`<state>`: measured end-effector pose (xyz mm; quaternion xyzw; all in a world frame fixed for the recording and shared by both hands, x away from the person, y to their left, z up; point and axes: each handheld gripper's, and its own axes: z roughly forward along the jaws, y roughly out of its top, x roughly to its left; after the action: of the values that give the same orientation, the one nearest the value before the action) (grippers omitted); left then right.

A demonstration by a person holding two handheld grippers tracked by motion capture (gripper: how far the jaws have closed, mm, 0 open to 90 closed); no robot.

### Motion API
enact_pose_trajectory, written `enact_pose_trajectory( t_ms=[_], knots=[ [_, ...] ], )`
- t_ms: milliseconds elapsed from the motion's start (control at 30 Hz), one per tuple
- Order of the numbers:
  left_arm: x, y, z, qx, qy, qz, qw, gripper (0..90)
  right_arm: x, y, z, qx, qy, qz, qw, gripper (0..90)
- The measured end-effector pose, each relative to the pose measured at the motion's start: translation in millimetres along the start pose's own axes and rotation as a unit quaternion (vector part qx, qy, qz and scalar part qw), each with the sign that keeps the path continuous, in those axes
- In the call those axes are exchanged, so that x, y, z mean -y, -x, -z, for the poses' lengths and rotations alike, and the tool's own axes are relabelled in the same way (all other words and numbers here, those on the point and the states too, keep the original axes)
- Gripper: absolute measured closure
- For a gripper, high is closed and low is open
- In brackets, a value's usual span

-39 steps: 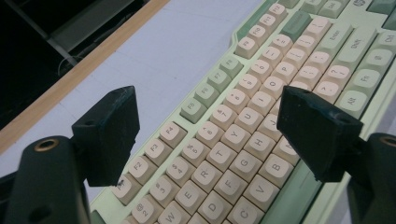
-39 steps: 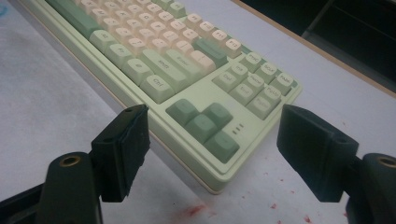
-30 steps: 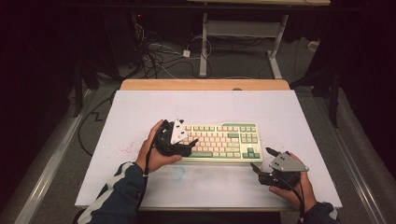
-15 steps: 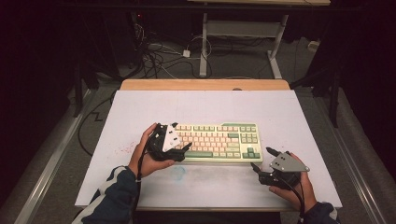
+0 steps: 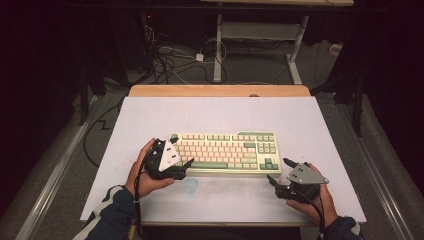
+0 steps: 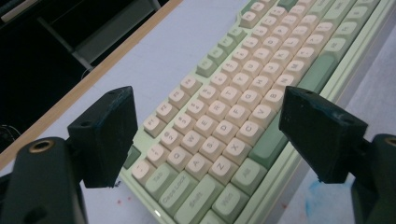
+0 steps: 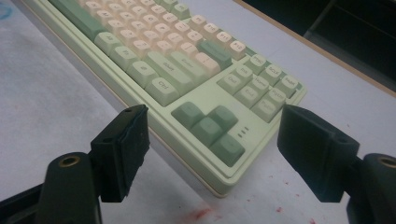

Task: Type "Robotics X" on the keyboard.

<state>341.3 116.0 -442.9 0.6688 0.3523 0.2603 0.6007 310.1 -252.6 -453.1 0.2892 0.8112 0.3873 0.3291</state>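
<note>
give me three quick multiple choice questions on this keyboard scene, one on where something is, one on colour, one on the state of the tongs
1. Where is the left tongs?
A. at the left end of the keyboard
B. at its right end
C. at the table's far edge

2. What colours are the keycaps?
A. black and red
B. cream and green
C. blue and white

3. How do the right tongs stand?
A. shut on the keyboard
B. shut on nothing
C. open, jaws apart

Answers: 1 A, the high view shows them by the keyboard's left end. 2 B, both gripper views show cream letter keys and green outer keys. 3 C, the right gripper view shows a wide gap around the keyboard's corner.
</note>
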Motion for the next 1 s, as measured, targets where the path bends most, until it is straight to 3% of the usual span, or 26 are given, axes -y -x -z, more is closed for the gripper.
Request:
enact_pose_trajectory(
  t_ms=[433, 600, 667, 833, 1000],
  knots=[
    [17.0, -15.2, 26.3, -0.03, -0.015, 0.012, 0.9994, 16.7, -8.9, 1.6, -3.5, 0.0, 0.01, -0.009, 0.9999, 25.9],
    [23.6, -22.0, 36.2, -0.039, -0.023, 0.018, 0.9988, 16.6, -17.2, 5.2, -8.3, -0.014, 0.011, -0.022, 0.9996, 26.8],
    [26.1, -24.2, 38.6, -0.045, -0.026, 0.021, 0.9984, 16.7, -20.3, 5.9, -11.8, -0.028, 0.011, -0.03, 0.9991, 30.5],
    [29.1, -27.5, 45.5, -0.049, -0.032, 0.027, 0.9979, 16.7, -30.7, 3.1, -20.7, -0.038, 0.003, -0.027, 0.9989, 43.1],
    [32.3, -29.0, 48.4, -0.051, -0.036, 0.037, 0.9974, 16.6, -45.9, 4.9, -33.3, -0.052, -0.003, -0.033, 0.9981, 61.1]
  ],
)
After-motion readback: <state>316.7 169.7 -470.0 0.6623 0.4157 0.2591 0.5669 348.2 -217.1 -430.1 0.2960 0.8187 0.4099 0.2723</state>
